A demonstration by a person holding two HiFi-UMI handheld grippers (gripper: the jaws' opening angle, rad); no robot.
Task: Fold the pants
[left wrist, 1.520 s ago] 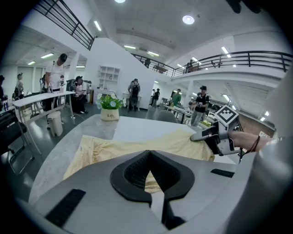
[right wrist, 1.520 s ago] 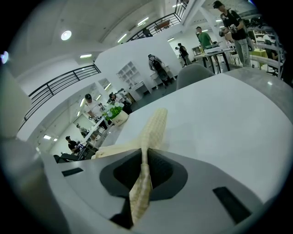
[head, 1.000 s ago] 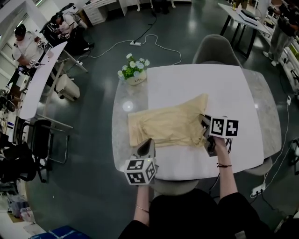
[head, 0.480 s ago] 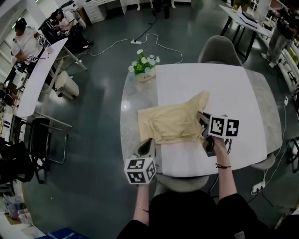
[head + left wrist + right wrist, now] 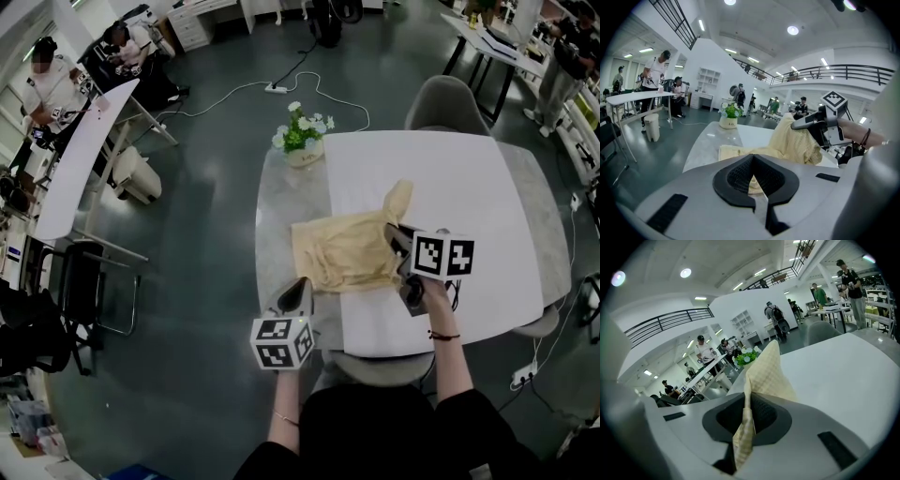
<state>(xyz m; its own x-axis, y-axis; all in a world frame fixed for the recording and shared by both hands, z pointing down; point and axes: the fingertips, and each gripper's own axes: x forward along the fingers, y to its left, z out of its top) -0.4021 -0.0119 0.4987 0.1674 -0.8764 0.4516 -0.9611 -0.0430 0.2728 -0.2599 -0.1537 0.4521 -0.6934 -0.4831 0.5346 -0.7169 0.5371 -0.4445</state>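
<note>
The right gripper (image 5: 394, 234) has carried its end of the pants (image 5: 342, 255) in toward the other end, so the yellow cloth now covers a shorter stretch of the worktop (image 5: 281, 202) than it did a second ago. Its jaws are closed on the cloth: in the right gripper view a checked strip runs down between the pads and rises beyond the tips into a peak, clear of the surface. The left gripper (image 5: 299, 287) sits at the near left corner of the pants. Its jaws are closed too, with a small wedge of the yellow cloth caught between the pads. The rest of the pants lies bunched and creased, partly on the grey stone and partly on the white mat (image 5: 450, 178). A pot of flowers (image 5: 305, 148) stands at the far left corner, well apart from the cloth.
</note>
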